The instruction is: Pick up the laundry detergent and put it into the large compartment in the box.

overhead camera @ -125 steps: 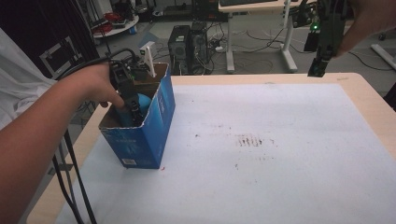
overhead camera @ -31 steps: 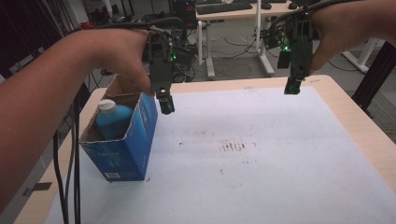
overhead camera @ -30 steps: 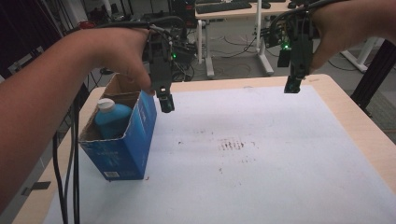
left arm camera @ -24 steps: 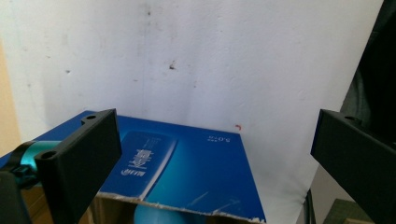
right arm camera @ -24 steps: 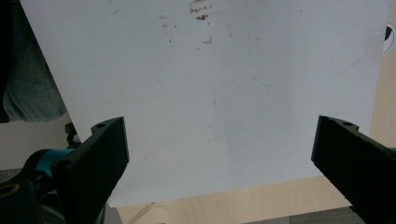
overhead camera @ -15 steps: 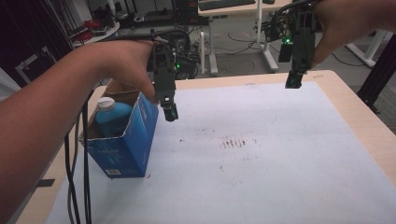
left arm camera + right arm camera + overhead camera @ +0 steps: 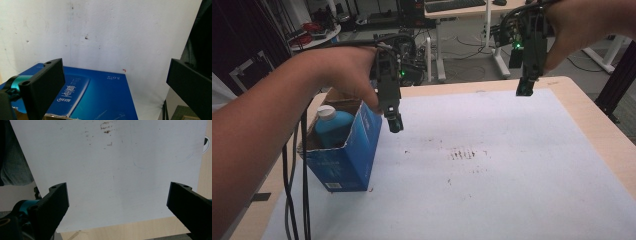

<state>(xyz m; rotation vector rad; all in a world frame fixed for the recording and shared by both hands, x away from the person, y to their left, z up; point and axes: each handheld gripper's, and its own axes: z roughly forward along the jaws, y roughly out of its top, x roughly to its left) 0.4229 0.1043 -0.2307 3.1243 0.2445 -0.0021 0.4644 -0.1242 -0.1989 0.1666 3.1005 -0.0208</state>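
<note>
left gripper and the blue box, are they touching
Apart. The left gripper view shows the left gripper with its fingers wide open and nothing between them, and the box lying below and beyond. In the high view it hangs beside the box's open top.

Your open-topped blue cardboard box (image 7: pixel 354 155) carries a lighter cyan gradient panel and white lettering on its side, plus a small white label patch near its base. Inside it stands a cyan plastic bottle (image 7: pixel 332 126) with a white cap. Your left gripper (image 7: pixel 395 122) and right gripper (image 7: pixel 523 90) are black, each lit by a green light, and teal fittings sit by the jaws in the gripper views. The white paper sheet (image 7: pixel 492 170) shows brown smudge stripes near its middle. The table (image 7: pixel 607 135) is pale wood.
</note>
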